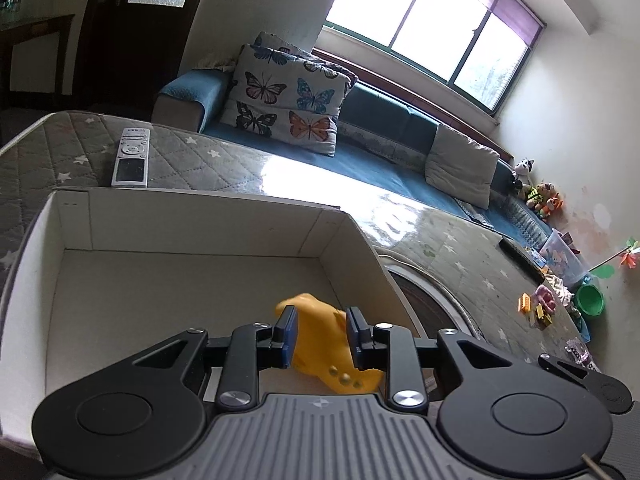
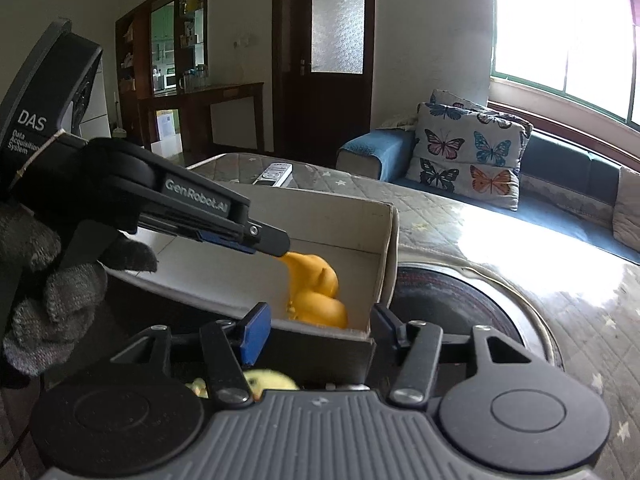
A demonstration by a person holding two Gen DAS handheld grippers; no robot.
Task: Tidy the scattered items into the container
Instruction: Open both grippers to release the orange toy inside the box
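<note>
A quilt-covered table [image 1: 224,160] holds an open white box [image 1: 192,224], with a remote [image 1: 131,157] at its 11 o'clock. Inside the box, the left gripper [image 1: 320,332] has its jaws closed on a yellow toy [image 1: 320,328], just above the floor. The right gripper [image 2: 316,326] waits at the near wall, jaws open and empty. Releasing too high could bounce the toy out.

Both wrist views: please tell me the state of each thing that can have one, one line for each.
Left claw: shut on the yellow toy, over the box.
Yellow toy: held, hanging inside the box.
Box: open on top, upright on the table.
Right claw: open, holding nothing, beside the box.
Remote control: lying flat on the table, outside the box.
</note>
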